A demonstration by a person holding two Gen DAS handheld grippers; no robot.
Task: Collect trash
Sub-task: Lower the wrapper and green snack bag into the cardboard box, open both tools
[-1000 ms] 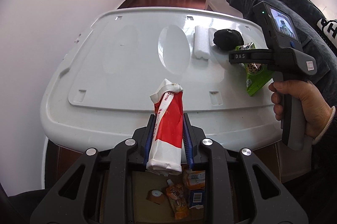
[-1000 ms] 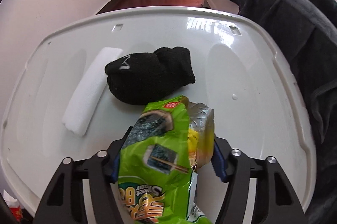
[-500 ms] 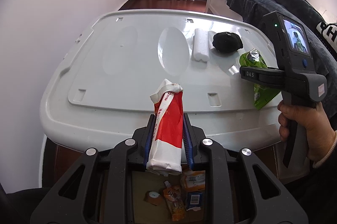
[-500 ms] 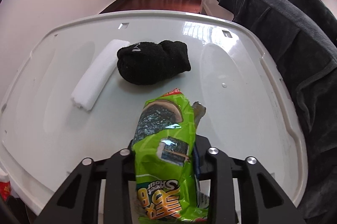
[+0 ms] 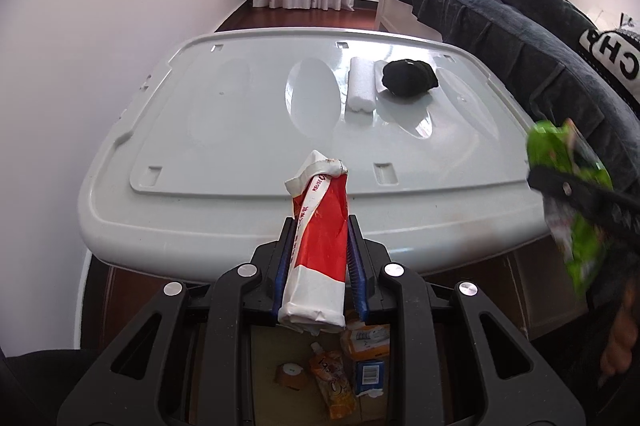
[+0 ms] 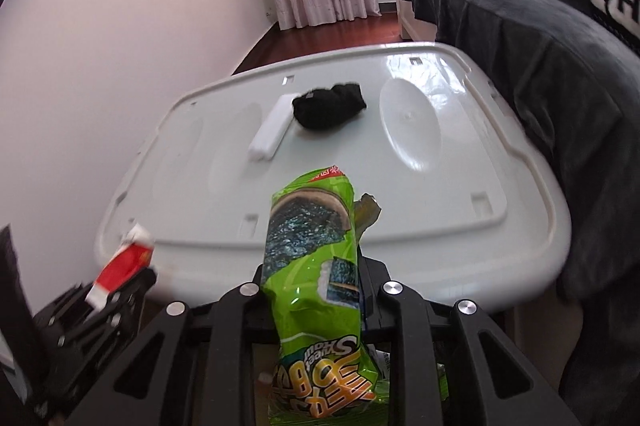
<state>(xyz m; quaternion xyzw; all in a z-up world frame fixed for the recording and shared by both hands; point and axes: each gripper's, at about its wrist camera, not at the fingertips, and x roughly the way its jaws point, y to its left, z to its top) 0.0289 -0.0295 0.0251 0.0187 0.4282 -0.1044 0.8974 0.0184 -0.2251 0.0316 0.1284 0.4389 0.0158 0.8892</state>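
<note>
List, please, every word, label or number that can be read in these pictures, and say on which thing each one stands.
"REUSE": on the white strip of the red and white crumpled wrapper held in the left gripper.
"CH": large white letters on the dark garment at the right edge; the remaining letters are cut off.
Green seaweed snack bag in the right gripper: yellow characters and small white print, upside down, not reliably readable.
Blue barcode packet below: too small to read.

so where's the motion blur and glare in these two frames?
Left wrist view: the green snack bag in the right gripper is smeared at the right edge; window glare sits on the white lid. Right wrist view: the red-and-white wrapper in the left gripper is blurred; the window is blown out.
</note>
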